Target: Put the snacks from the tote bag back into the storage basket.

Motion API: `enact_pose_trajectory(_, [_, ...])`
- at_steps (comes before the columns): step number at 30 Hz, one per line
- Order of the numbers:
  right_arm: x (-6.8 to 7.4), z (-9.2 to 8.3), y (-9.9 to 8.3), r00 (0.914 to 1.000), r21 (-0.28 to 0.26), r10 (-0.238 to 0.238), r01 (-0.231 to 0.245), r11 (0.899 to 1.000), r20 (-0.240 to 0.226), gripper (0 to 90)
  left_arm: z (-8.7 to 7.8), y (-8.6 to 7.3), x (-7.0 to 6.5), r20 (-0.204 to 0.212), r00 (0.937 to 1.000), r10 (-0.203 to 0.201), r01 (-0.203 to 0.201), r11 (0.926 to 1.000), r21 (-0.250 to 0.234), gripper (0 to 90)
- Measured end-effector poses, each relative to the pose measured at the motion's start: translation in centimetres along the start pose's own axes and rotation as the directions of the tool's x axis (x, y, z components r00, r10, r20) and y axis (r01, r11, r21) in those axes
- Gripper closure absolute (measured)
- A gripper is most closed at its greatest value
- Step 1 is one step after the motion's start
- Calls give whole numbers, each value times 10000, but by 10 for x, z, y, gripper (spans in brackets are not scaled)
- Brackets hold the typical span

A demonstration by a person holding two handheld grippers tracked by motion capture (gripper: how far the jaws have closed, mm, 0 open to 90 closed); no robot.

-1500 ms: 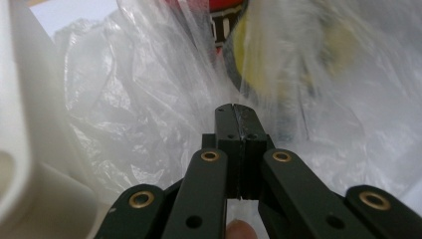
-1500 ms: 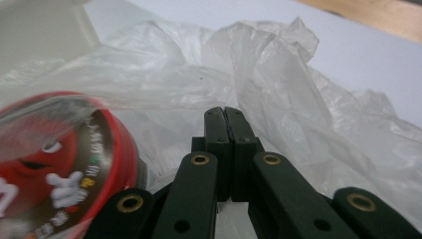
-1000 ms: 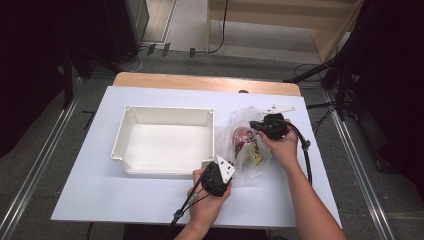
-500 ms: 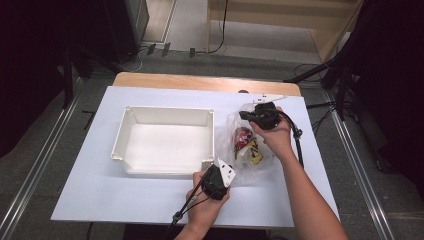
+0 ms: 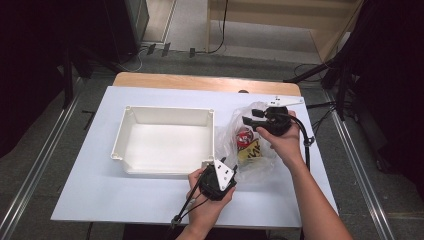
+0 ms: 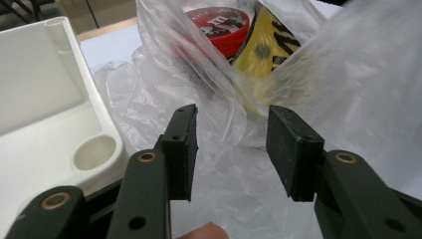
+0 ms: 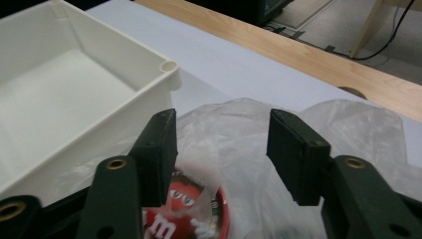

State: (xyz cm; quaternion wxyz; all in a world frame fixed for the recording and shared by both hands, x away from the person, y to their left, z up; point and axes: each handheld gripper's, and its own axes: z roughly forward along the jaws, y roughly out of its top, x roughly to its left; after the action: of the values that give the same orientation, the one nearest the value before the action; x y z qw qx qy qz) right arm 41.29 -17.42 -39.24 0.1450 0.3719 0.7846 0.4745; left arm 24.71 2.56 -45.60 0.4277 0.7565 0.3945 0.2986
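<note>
White table [image 5: 150, 210], two grippers at a clear plastic bag [image 5: 252, 145].
Left gripper [image 6: 231, 149] and right gripper [image 7: 221, 149] have just been opening; jaws stand apart, gripping nothing, bag film loose between them, beside the white tray [image 5: 165, 172].

Left tongs [image 6: 231, 149], right tongs [image 7: 221, 149]: black, flat rectangular pads, brass rivets, grey three-cornered plates, trailing black cables.

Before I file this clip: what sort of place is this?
Likely a lab or recording workspace, not a home: a white-covered table on a bare floor with metal rails, loose cables, and dark equipment around it.
</note>
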Motion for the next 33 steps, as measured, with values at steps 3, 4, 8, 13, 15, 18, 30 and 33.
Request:
enact_pose_trajectory(3, [6, -9, -1, 9998, -73, 124, -126, 9999, -165, 394, -1, 2, -1, -59, 10000, -76, 75, 9999, -155, 528])
enact_pose_trajectory(4, [8, -11, -1, 9996, -74, 206, -207, 9998, -197, 382, -2, 3, -1, -85, 9999, -73, 71, 9997, -213, 521])
enact_pose_trajectory(8, [16, -14, -4, 9989, -98, 398, -401, 9991, -256, 341, -4, 6, 1, -163, 9998, -87, 81, 9992, -396, 513])
enact_pose_trajectory(13, [24, -6, -4, 9983, 131, 289, -282, 9995, -506, 342, -5, 10, 4, -203, 9997, -139, 128, 9986, -512, 507])
enact_pose_trajectory(15, [26, 1, -4, 9989, 357, 301, -288, 9989, -373, 350, -5, 12, 4, -145, 9998, -118, 111, 9988, -486, 506])
enact_pose_trajectory(18, [29, 12, -4, 9988, 776, 187, -151, 9969, -457, 377, -4, 15, 4, -108, 9997, -198, 192, 9982, -570, 504])
enact_pose_trajectory(30, [49, 53, -1, 9933, 1923, -791, 941, 9768, -843, 854, 6, 12, 5, 26, 9995, -303, 303, 9993, -216, 547])
enact_pose_trajectory(33, [52, 58, -2, 9903, 2142, -1077, 1243, 9688, -874, 900, 13, 9, 4, 33, 9994, -331, 331, 9994, 29, 601])
